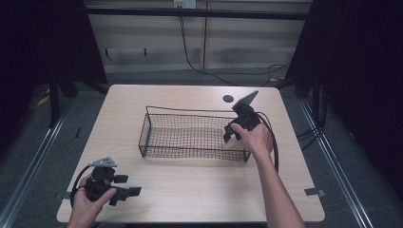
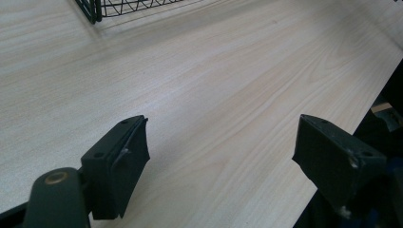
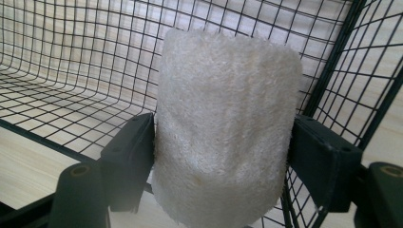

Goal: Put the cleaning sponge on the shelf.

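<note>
The right gripper (image 3: 221, 156) clamps a cream fuzzy towel roll (image 3: 225, 128) over the black wire mesh basket (image 1: 157, 135), probably to drop it in, while the left gripper (image 2: 223, 161) rests wide apart over the pale wooden table (image 2: 214, 80).

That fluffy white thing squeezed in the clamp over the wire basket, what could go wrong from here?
The right hand-held gripper pinches a soft white towel roll at the wire basket's right end. Being soft, it might slip or unroll if the squeeze eases. The mesh wall is close behind, so its loops could snag on the wires. The left hand-held gripper rests open far away, so the light basket may shift if bumped.
</note>
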`<control>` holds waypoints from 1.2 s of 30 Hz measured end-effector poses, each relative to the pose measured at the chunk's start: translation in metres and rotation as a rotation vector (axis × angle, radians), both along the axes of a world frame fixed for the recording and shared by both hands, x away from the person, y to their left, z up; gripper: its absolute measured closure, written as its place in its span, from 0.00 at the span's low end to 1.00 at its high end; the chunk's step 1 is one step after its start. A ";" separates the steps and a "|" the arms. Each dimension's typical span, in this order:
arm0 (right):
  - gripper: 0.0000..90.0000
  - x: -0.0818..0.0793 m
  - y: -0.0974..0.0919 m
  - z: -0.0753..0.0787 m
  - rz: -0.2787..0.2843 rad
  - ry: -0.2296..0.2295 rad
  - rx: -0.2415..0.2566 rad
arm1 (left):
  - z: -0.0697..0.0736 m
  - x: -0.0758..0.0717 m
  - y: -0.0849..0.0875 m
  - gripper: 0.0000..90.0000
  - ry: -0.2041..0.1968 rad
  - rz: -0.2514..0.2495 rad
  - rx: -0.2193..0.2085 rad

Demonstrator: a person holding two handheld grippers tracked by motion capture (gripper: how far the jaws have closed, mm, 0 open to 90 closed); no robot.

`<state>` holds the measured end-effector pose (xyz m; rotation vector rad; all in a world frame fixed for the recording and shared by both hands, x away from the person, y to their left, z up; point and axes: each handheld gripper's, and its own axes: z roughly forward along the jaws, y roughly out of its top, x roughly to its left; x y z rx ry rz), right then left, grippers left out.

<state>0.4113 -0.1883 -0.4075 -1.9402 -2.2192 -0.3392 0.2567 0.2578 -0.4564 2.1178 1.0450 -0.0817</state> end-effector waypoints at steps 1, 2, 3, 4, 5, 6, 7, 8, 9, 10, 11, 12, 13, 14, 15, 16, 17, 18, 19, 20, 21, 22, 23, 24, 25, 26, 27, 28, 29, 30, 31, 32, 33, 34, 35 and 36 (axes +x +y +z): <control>0.30 0.000 0.001 -0.001 0.001 -0.001 -0.007 | 0.000 0.000 0.000 0.21 0.000 0.000 0.001; 0.30 0.001 0.001 -0.001 0.002 0.008 -0.018 | 0.000 0.000 0.000 0.21 0.000 0.000 -0.001; 0.30 0.001 0.001 -0.001 0.002 0.008 -0.017 | 0.000 0.000 0.000 0.21 0.000 0.000 -0.001; 0.30 0.001 0.000 -0.002 0.002 -0.004 -0.013 | 0.000 0.000 0.000 0.21 0.000 0.000 -0.001; 0.30 0.000 0.000 -0.003 -0.006 0.004 -0.016 | 0.000 0.000 0.000 0.21 -0.001 0.000 -0.002; 0.30 0.000 0.000 -0.003 -0.006 0.004 -0.016 | 0.000 0.000 0.000 0.21 0.000 0.000 -0.001; 0.30 0.000 0.000 -0.004 -0.005 0.008 -0.021 | 0.000 0.000 0.000 0.21 0.000 0.000 -0.001; 0.30 0.000 0.000 -0.005 -0.009 0.007 -0.022 | 0.000 0.000 0.000 0.21 -0.001 0.000 0.000; 0.30 -0.001 -0.001 -0.006 -0.012 0.006 -0.018 | 0.000 0.000 0.000 0.21 -0.001 0.000 -0.001; 0.30 -0.001 -0.001 -0.007 -0.006 0.004 -0.018 | 0.000 0.000 0.000 0.21 0.000 -0.001 -0.001; 0.30 -0.001 0.000 -0.008 -0.006 0.006 -0.020 | 0.000 0.000 0.000 0.21 0.000 0.000 0.000; 0.30 -0.001 0.000 -0.009 -0.009 0.010 -0.022 | 0.000 0.000 0.000 0.21 -0.001 0.000 0.001; 0.30 -0.001 0.000 -0.010 -0.008 0.014 -0.026 | 0.000 0.000 0.000 0.21 0.000 0.001 0.002; 0.30 -0.001 0.000 -0.011 -0.011 0.015 -0.028 | 0.000 0.000 0.000 0.21 -0.001 0.003 0.001; 0.30 -0.001 0.000 -0.011 -0.011 0.015 -0.028 | 0.000 0.000 0.000 0.21 -0.001 0.004 0.001; 0.30 -0.001 -0.001 -0.013 -0.015 0.012 -0.025 | 0.000 0.000 0.001 0.21 0.001 0.004 0.002; 0.30 -0.002 -0.001 -0.014 -0.017 0.013 -0.033 | 0.000 0.000 0.001 0.21 0.000 0.005 0.000; 0.30 -0.002 -0.001 -0.014 -0.015 0.012 -0.033 | 0.000 0.000 0.001 0.21 0.000 0.005 0.000; 0.30 -0.002 0.000 -0.015 -0.014 0.009 -0.036 | 0.000 0.000 0.000 0.21 0.000 0.008 -0.001; 0.30 -0.002 0.001 -0.015 -0.013 0.010 -0.047 | 0.000 0.000 0.000 0.21 0.000 0.008 -0.001; 0.30 -0.002 0.002 -0.015 -0.020 0.010 -0.042 | 0.000 0.000 0.000 0.21 0.000 0.008 -0.002; 0.30 -0.002 0.003 -0.015 -0.019 0.009 -0.047 | 0.000 0.000 0.001 0.21 0.002 0.001 0.003; 0.30 -0.001 0.005 -0.016 -0.022 0.015 -0.056 | 0.000 0.000 0.001 0.21 0.001 0.004 0.001; 0.30 -0.001 0.006 -0.017 -0.020 0.013 -0.059 | 0.000 0.000 0.001 0.21 0.001 0.003 0.000; 0.30 -0.001 0.006 -0.017 -0.020 0.013 -0.059 | 0.000 0.000 0.001 0.21 0.001 0.003 0.000; 0.30 -0.001 0.007 -0.018 -0.025 0.018 -0.063 | 0.000 0.000 0.001 0.21 0.001 0.003 0.001; 0.30 -0.001 0.007 -0.018 -0.021 0.017 -0.067 | 0.000 0.000 0.001 0.21 0.001 0.000 0.002; 0.30 0.000 0.007 -0.018 -0.027 0.025 -0.071 | 0.000 0.000 0.001 0.21 0.001 0.000 0.002; 0.30 0.000 0.008 -0.019 -0.026 0.025 -0.071 | 0.000 0.000 0.001 0.21 0.001 0.000 0.001; 0.30 0.000 0.007 -0.019 -0.028 0.020 -0.071 | 0.000 0.000 0.001 0.21 0.001 0.001 0.000; 0.30 0.000 0.007 -0.020 -0.029 0.019 -0.074 | 0.000 0.000 0.001 0.21 0.001 0.002 -0.001; 0.30 0.000 0.008 -0.020 -0.034 0.022 -0.074 | 0.000 0.000 0.001 0.21 0.001 0.003 -0.001; 0.30 0.001 0.008 -0.021 -0.033 0.020 -0.079 | 0.000 0.000 0.001 0.21 0.001 0.002 -0.001; 0.30 0.001 0.009 -0.022 -0.034 0.020 -0.087 | 0.000 0.000 0.001 0.21 0.001 0.001 -0.001; 0.30 0.001 0.010 -0.023 -0.030 0.019 -0.096 | 0.000 0.000 0.001 0.21 0.001 0.002 0.000; 0.30 0.001 0.011 -0.025 -0.024 0.021 -0.100 | 0.000 0.000 0.001 0.21 0.001 0.001 0.001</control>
